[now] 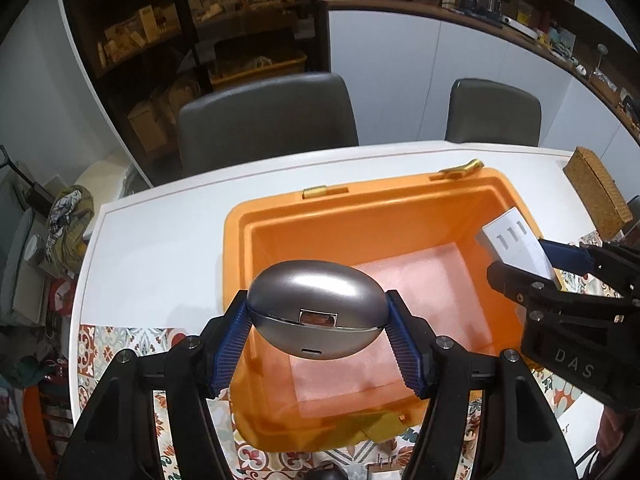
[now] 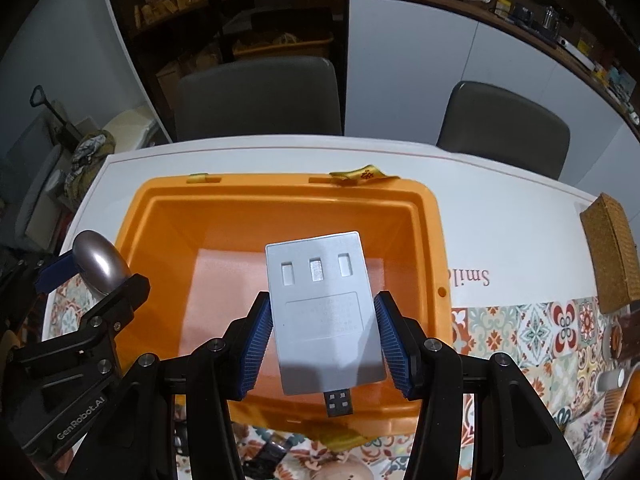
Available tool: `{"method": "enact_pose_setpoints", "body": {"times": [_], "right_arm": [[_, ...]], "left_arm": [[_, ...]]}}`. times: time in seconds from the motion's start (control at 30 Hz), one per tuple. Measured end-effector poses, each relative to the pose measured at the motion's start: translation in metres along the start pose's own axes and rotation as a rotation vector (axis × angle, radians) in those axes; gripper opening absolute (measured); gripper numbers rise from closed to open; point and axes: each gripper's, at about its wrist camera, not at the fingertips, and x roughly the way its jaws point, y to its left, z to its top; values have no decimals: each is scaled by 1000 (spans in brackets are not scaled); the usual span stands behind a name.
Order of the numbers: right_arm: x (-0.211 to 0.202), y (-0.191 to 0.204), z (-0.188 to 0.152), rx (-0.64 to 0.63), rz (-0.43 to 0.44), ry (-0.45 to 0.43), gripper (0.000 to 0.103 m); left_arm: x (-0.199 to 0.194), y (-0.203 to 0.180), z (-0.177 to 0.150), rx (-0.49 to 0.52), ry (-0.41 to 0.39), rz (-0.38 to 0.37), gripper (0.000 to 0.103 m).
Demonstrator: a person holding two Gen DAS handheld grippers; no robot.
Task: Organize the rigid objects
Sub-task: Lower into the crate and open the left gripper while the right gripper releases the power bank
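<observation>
Left wrist view: the left gripper (image 1: 318, 332) pinches a smooth grey egg-shaped metallic case (image 1: 318, 312) between its blue ribbed pads, above the near-left part of an open orange plastic box (image 1: 240, 240) on the white table (image 1: 160, 240).

Right wrist view: the right gripper (image 2: 324, 344) clamps a flat silver rectangular adapter with a black USB plug (image 2: 322, 312) by its side edges, held over the box interior.

Glossy silver-grey egg-shaped case (image 1: 318, 310), smooth sheen. Matt silvery flat adapter (image 2: 322, 312). Orange plastic bin (image 1: 240, 240), smooth walls, pink foam liner (image 1: 432, 292). Ribbed blue fingers (image 2: 256, 344).
</observation>
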Motion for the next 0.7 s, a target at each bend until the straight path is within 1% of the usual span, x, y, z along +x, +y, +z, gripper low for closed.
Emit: {"method": "enact_pose_setpoints", "body": {"times": [0.23, 0.33, 0.43, 0.57, 0.6, 0.63, 0.7], "right_arm": [[16, -4, -1, 12, 1, 31, 52], [21, -6, -1, 11, -5, 38, 52], [24, -8, -1, 21, -7, 45, 52], [24, -10, -2, 27, -5, 48, 52], [24, -10, -2, 29, -5, 47, 52], [24, -10, -2, 30, -4, 48, 52], [25, -10, -2, 30, 2, 50, 52]], "left_arm": [[24, -3, 2, -6, 70, -6, 65], [28, -6, 3, 3, 81, 27, 66], [30, -6, 2, 2, 96, 33, 66], [26, -1, 0, -10, 82, 69, 67], [24, 1, -1, -14, 79, 71, 70], [23, 2, -2, -18, 78, 74, 77], [19, 4, -4, -28, 73, 86, 85]]}}
